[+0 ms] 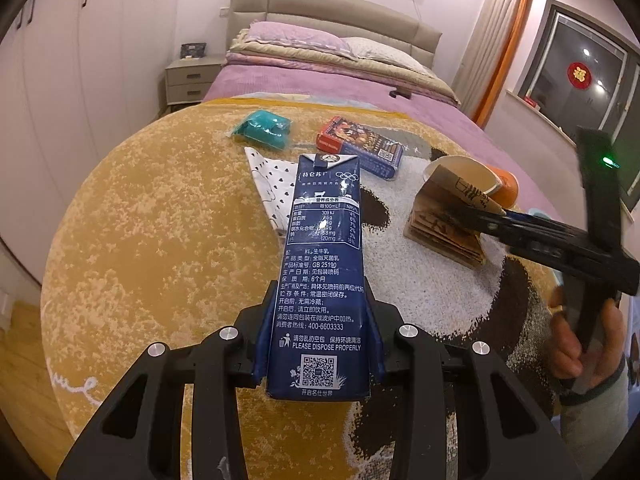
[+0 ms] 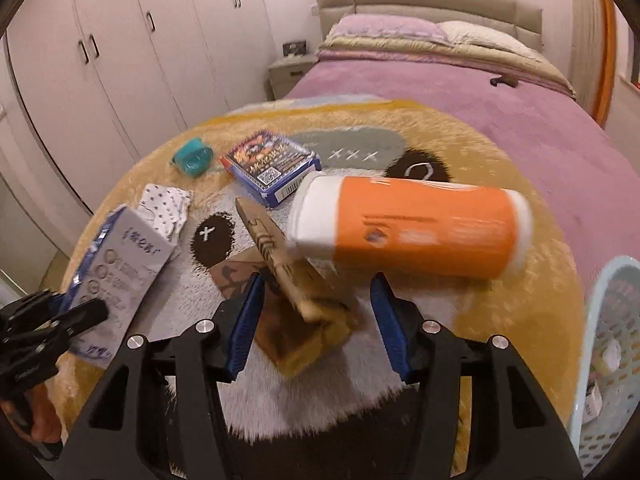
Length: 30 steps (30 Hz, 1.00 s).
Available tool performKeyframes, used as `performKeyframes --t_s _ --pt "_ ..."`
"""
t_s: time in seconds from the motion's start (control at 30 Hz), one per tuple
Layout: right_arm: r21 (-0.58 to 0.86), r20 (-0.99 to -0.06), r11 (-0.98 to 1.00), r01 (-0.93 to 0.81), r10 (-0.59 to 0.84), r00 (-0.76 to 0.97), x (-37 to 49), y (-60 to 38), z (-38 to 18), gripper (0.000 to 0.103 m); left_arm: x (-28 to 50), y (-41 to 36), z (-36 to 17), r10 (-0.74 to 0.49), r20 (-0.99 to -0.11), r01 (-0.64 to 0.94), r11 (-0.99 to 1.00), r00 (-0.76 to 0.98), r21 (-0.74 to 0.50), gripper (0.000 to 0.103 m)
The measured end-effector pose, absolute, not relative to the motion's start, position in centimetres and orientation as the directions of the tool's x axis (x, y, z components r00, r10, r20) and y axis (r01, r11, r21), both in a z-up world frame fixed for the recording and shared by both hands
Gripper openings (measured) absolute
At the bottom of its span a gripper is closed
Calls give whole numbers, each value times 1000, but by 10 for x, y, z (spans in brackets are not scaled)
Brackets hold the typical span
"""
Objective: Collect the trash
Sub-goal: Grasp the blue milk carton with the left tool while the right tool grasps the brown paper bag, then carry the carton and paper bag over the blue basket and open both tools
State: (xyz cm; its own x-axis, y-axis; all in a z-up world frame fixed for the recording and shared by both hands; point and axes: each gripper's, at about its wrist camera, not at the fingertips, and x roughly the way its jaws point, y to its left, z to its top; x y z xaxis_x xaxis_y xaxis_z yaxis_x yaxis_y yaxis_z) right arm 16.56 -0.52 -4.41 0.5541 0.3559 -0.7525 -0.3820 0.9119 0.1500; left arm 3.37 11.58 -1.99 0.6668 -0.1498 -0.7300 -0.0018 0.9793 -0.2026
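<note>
My left gripper [image 1: 318, 320] is shut on a dark blue milk carton [image 1: 320, 264] and holds it above the round yellow rug [image 1: 160, 240]. The carton also shows at the left of the right wrist view [image 2: 120, 276]. My right gripper [image 2: 316, 312] is open, its blue pads either side of a brown folded paper packet [image 2: 288, 292]; whether they touch it I cannot tell. An orange and white paper cup [image 2: 416, 228] lies on its side just beyond. A teal wrapper [image 2: 192, 158], a blue and red box [image 2: 272, 168] and a dotted white paper [image 2: 168, 208] lie farther back on the rug.
A light blue mesh basket [image 2: 612, 344] stands at the right edge of the rug. A bed with a purple cover [image 2: 480, 120] lies behind the rug, white wardrobes [image 2: 120, 60] to the left, and a nightstand [image 1: 192, 80] beside the bed.
</note>
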Motion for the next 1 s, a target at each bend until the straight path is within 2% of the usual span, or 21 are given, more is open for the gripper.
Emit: performKeyframes --t_s 0.03,0.07,0.1,0.17,0.2,0.47,0.63,1.0 --pt "147 -759 911 -386 354 547 169 -1 -46 32 33 115 -20 -149 -730 -4 979 666 -204 36" --pt "150 -763 907 -394 359 538 170 5 -47 23 33 115 -20 -149 -731 -5 979 666 -205 36" --pt "152 -759 905 -398 365 539 167 3 -48 20 33 115 -20 -150 -731 -5 979 665 -205 36" --pt "141 -755 902 -408 365 545 158 8 -47 7 32 114 -18 -151 -729 -2 979 668 -205 36" --pt "130 -753 902 -412 360 550 150 11 -45 5 30 114 -16 -154 -727 1 979 670 -206 36" --pt "115 -692 889 -443 392 606 96 22 -17 2 17 107 0 -180 -686 34 975 705 -221 35" --pt "84 -625 912 -400 361 692 76 7 17 2 6 95 25 -206 -634 83 972 745 -218 35" --pt "40 -478 993 -112 117 870 44 -95 79 2 24 10 80 -357 -537 297 934 764 -199 35"
